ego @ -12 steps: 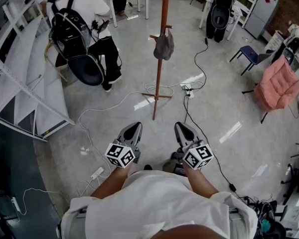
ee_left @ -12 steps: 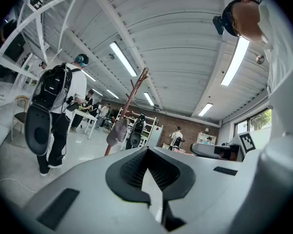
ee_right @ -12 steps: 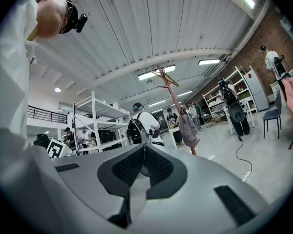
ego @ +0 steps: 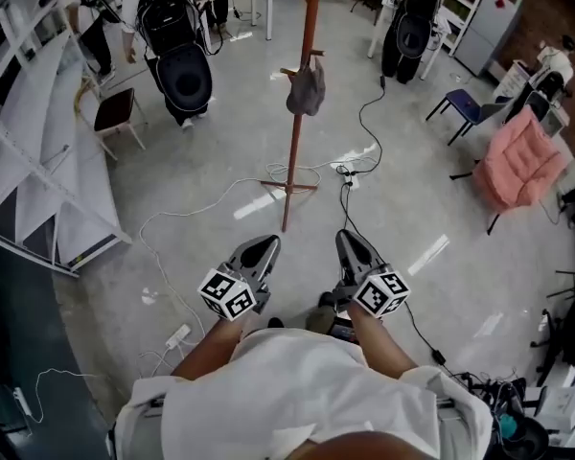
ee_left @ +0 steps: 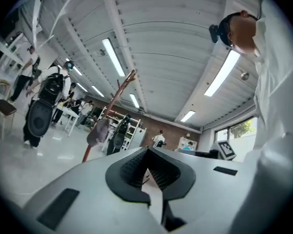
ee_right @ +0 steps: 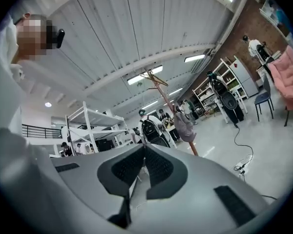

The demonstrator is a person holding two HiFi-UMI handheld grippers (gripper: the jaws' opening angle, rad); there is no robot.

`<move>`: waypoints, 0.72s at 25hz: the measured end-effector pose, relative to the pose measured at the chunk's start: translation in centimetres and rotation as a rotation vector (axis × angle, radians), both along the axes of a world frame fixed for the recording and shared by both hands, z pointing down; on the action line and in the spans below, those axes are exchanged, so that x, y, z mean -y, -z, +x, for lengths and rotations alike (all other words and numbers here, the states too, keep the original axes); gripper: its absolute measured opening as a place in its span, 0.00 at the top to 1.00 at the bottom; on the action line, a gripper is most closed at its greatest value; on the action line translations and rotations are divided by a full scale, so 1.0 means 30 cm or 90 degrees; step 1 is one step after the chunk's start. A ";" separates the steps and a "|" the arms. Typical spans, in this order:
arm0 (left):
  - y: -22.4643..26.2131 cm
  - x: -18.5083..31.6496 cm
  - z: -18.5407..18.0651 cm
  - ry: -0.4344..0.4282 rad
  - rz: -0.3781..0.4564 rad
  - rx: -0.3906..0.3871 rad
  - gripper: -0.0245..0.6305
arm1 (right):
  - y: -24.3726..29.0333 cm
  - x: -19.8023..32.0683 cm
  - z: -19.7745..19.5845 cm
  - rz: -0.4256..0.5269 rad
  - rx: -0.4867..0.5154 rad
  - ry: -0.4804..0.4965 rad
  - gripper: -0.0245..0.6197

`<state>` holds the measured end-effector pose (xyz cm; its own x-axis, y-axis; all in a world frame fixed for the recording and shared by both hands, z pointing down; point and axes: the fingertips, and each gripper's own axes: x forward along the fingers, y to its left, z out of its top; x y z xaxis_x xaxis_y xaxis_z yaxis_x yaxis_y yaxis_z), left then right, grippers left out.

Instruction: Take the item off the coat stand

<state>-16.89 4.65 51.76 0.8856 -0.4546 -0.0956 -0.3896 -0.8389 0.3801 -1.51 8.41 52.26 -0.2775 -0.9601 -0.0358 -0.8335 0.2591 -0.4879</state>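
A reddish-brown coat stand [ego: 298,113] rises from the concrete floor ahead of me. A grey cap [ego: 306,87] hangs from one of its pegs, about halfway up the part in view. My left gripper [ego: 261,247] and right gripper [ego: 351,245] are held side by side low in the head view, well short of the stand, both shut and holding nothing. In the left gripper view the jaws [ee_left: 147,151] meet at the tips, with the stand [ee_left: 112,105] and cap [ee_left: 98,132] far off to the left. In the right gripper view the closed gripper [ee_right: 144,148] points left of the cap [ee_right: 185,129].
A person with a black backpack [ego: 178,44] stands at the back left beside a chair [ego: 114,111]. White racks [ego: 38,151] line the left side. Cables [ego: 356,175] and a power strip [ego: 176,335] lie on the floor. A pink chair [ego: 517,166] and a blue chair [ego: 465,108] stand to the right.
The person with the backpack has moved away toward the back, leaving the chair bare. The stand has shifted slightly left in the head view. Both grippers hold about the same place.
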 end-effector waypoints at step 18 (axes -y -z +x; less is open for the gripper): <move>-0.053 0.102 0.021 0.050 -0.058 -0.007 0.94 | -0.007 0.009 0.073 -0.021 0.008 -0.003 0.92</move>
<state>-16.25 1.58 53.34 0.8459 -0.5300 -0.0596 -0.4487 -0.7676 0.4577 0.68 8.14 52.48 -0.2720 -0.9623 -0.0078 -0.8289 0.2384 -0.5060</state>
